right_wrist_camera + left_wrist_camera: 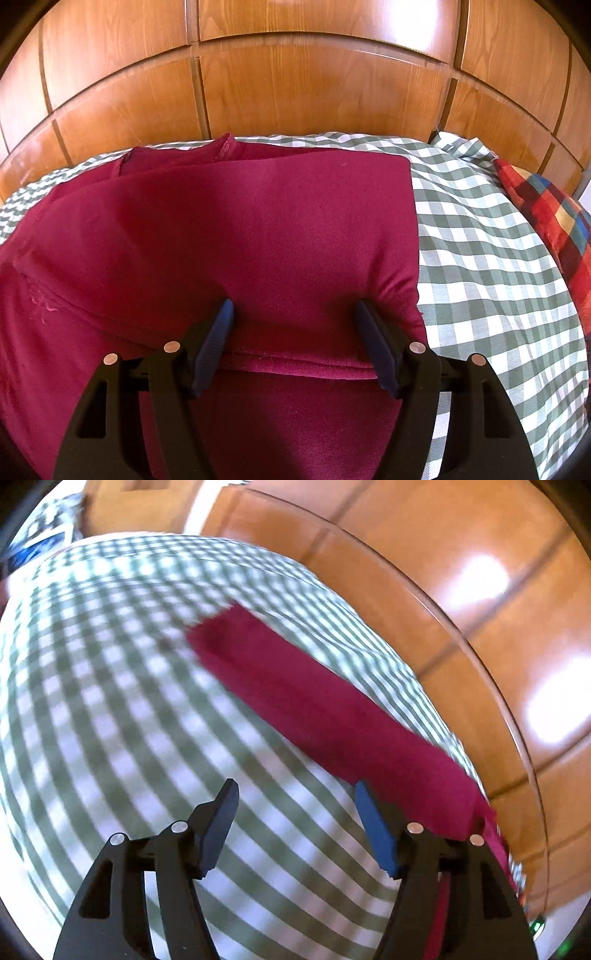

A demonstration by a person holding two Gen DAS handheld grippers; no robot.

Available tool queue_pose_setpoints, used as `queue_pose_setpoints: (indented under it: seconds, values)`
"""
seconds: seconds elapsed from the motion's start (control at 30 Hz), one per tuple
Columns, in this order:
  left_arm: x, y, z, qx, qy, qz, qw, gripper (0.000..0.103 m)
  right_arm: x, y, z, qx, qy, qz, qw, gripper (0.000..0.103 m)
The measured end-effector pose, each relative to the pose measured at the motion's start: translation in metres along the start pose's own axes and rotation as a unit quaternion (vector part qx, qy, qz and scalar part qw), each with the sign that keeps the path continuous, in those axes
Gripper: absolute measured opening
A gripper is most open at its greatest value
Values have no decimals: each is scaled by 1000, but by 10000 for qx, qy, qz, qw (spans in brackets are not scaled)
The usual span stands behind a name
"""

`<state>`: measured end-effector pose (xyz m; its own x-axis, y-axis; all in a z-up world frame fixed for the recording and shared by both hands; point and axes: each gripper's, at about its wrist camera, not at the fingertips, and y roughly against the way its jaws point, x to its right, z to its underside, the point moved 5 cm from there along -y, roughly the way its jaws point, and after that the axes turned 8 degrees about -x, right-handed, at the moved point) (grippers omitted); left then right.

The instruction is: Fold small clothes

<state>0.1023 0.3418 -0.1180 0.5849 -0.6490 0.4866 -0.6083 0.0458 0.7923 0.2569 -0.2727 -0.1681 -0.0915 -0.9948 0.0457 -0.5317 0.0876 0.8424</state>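
A dark red garment [236, 229] lies partly folded on a green-and-white checked cloth [491, 266]. In the right wrist view a folded layer lies over the rest, with its right edge straight. My right gripper [295, 314] is open, its fingers resting on the folded layer near its front hem. In the left wrist view the garment [317, 709] shows as a long red band running from the middle to the lower right. My left gripper [297, 794] is open and empty above the checked cloth [110, 701], with its right finger beside the garment's edge. That view is blurred.
Wooden panelled doors [295, 85] stand right behind the cloth. A red, blue and yellow plaid fabric [554, 225] lies at the right edge. A curved clear rim [491, 686] borders the cloth in the left wrist view.
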Motion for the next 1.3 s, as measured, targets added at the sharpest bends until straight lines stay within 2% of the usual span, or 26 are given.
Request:
queue_pose_setpoints:
  seconds: [0.1, 0.23, 0.37, 0.5, 0.67, 0.7, 0.73, 0.83, 0.9, 0.97, 1.13, 1.2, 1.27, 1.3]
  values:
    - [-28, 3, -20, 121, 448, -19, 9989, 66, -1, 0, 0, 19, 28, 95, 9999, 70]
    - [-46, -2, -42, 97, 728, 17, 9973, 66, -2, 0, 0, 40, 48, 229, 9997, 73]
    - [-57, -18, -60, -121, 1138, 17, 9934, 64, -2, 1, 0, 53, 36, 253, 9997, 74]
    - [-54, -25, -71, -109, 1234, 66, 9923, 64, -1, 0, 0, 66, 9, 226, 9997, 74]
    - [-48, -35, -89, -19, 1135, -192, 9933, 64, 0, 0, 1, 75, -30, 166, 9998, 74]
    - [-45, -36, -93, 14, 1083, -215, 9939, 64, 0, 0, 1, 76, -32, 164, 9998, 74]
    - [-41, -39, -98, 24, 990, -303, 9946, 55, 0, 0, 1, 77, -33, 164, 9998, 74]
    - [-36, -55, -105, -150, 810, -611, 9947, 9, 0, 0, 1, 77, -33, 163, 9998, 74]
    - [-32, -56, -106, -129, 777, -730, 9942, 8, 0, 0, 1, 76, -31, 163, 9998, 74]
    - [-14, -49, -105, -22, 556, -683, 9961, 7, 0, 0, 1, 76, -30, 164, 9998, 74]
    - [57, -15, -89, 225, -331, 73, 9992, 7, 0, 0, 1, 76, -31, 164, 9998, 74]
    - [91, -2, -76, 294, -760, 376, 9960, 7, 0, 0, 1, 78, -29, 167, 9998, 74]
    - [131, 9, -53, 271, -1277, 665, 9892, 7, 0, 0, 1, 76, -29, 167, 9998, 74]
    - [155, 13, -36, 254, -1618, 808, 9832, 7, 0, 0, 1, 78, -28, 170, 9998, 74]
